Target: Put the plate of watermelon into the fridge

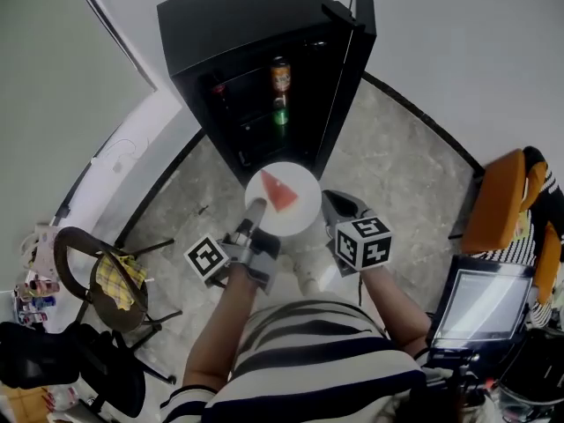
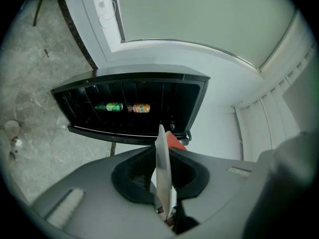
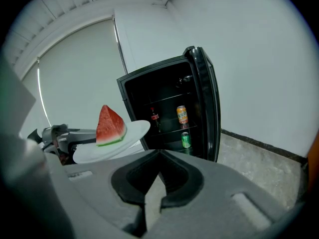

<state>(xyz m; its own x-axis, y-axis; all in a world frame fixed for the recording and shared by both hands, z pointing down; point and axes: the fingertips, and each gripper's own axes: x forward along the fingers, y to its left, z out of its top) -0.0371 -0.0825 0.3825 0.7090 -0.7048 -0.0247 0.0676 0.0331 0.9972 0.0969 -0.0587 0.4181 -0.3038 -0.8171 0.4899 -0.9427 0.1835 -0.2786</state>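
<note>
A white plate (image 1: 295, 210) carries a red watermelon wedge (image 1: 280, 192) in front of the open black fridge (image 1: 256, 25). My left gripper (image 1: 253, 216) is shut on the plate's near-left rim. In the left gripper view the plate (image 2: 162, 158) stands edge-on between the jaws of the left gripper (image 2: 163, 188), with the wedge (image 2: 176, 141) behind it. My right gripper (image 1: 339, 210) hangs just right of the plate, apart from it. In its own view the right gripper (image 3: 153, 195) is shut on nothing, and the plate (image 3: 112, 144) and wedge (image 3: 109, 125) float to the left.
The fridge door (image 1: 352, 51) stands open on the right. Inside are an orange can (image 1: 280, 76), a green can (image 1: 279, 113) and a dark bottle (image 3: 154, 118). A chair with a yellow cloth (image 1: 113, 276) stands left, an orange chair (image 1: 498, 201) and a screen (image 1: 485, 302) right.
</note>
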